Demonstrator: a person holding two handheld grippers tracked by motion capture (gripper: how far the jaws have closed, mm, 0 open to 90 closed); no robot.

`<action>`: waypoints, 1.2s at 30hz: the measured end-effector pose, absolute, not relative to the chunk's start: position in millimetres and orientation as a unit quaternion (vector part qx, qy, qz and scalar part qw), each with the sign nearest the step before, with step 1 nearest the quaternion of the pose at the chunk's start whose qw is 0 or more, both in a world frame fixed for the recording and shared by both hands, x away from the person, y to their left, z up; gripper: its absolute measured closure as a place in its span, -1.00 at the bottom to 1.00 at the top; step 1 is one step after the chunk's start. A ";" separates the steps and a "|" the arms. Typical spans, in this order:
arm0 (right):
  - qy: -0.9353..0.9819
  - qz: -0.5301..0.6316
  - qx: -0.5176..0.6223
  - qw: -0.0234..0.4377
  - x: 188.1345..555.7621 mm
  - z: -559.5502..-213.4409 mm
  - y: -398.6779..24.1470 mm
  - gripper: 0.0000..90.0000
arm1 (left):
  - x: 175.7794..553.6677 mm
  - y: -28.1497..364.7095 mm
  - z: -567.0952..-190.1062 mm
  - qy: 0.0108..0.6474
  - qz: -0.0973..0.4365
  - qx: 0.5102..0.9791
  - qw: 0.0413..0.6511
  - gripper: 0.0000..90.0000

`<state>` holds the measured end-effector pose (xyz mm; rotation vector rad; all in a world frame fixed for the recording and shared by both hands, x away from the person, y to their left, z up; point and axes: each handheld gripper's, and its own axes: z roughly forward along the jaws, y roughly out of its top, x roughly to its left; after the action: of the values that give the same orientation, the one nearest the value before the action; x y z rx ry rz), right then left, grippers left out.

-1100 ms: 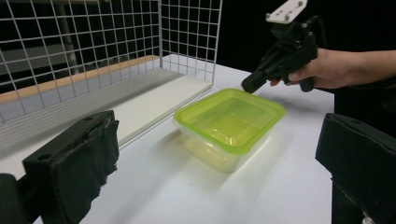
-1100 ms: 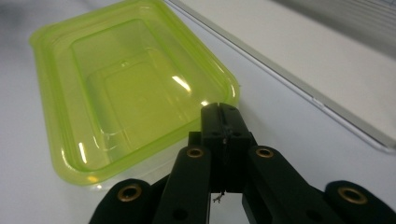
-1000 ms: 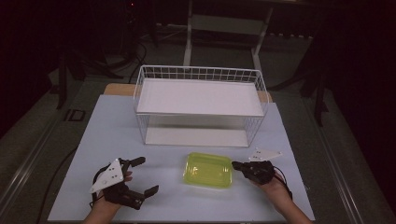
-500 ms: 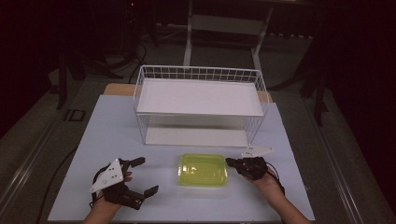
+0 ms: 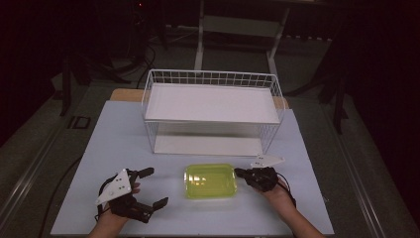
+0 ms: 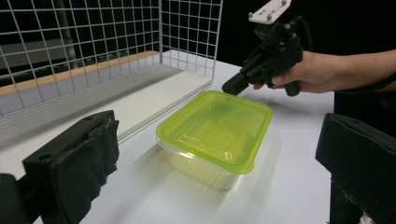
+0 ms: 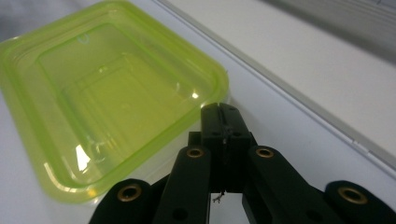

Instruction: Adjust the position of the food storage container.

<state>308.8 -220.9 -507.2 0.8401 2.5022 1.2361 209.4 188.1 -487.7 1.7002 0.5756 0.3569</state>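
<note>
A yellow-green lidded plastic container (image 5: 210, 181) (image 6: 217, 128) (image 7: 107, 102) lies on the white table (image 5: 119, 144), in front of the wire shelf. My right gripper (image 5: 238, 172) (image 7: 220, 112) is shut, with nothing between its jaws. Its tip presses against the container's right rim near the far corner, which the left gripper view confirms for the right gripper (image 6: 232, 86). My left gripper (image 5: 158, 186) rests to the left of the container, apart from it, with its jaws wide open. Its black pads (image 6: 77, 163) frame the container and are empty.
A white wire shelf rack (image 5: 210, 101) with a flat white upper deck stands behind the container, and its mesh wall (image 6: 93, 51) is close by. The table's front edge lies just behind both hands. Dark floor and stand legs surround the table.
My right gripper has moved left against the container's right rim, and the container has slid a little to the left. The left gripper has stayed still and open.
</note>
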 end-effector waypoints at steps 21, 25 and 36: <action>0.862 0.427 0.260 0.086 287.7 -504.4 -211.5 1.00 | 211.0 186.0 -489.2 0.249 0.150 0.740 0.606 -1.00; 0.859 0.429 0.262 0.094 287.8 -499.6 -212.3 0.99 | 211.1 185.9 -489.4 0.250 0.149 0.740 0.606 -1.00; 0.846 0.457 0.249 0.117 273.8 -472.5 -204.7 0.04 | 213.7 182.0 -491.9 0.258 0.145 0.746 0.596 -1.00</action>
<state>273.8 -204.7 -472.5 0.7276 2.4763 1.3393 213.7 182.0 -491.9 1.7325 0.5999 0.3364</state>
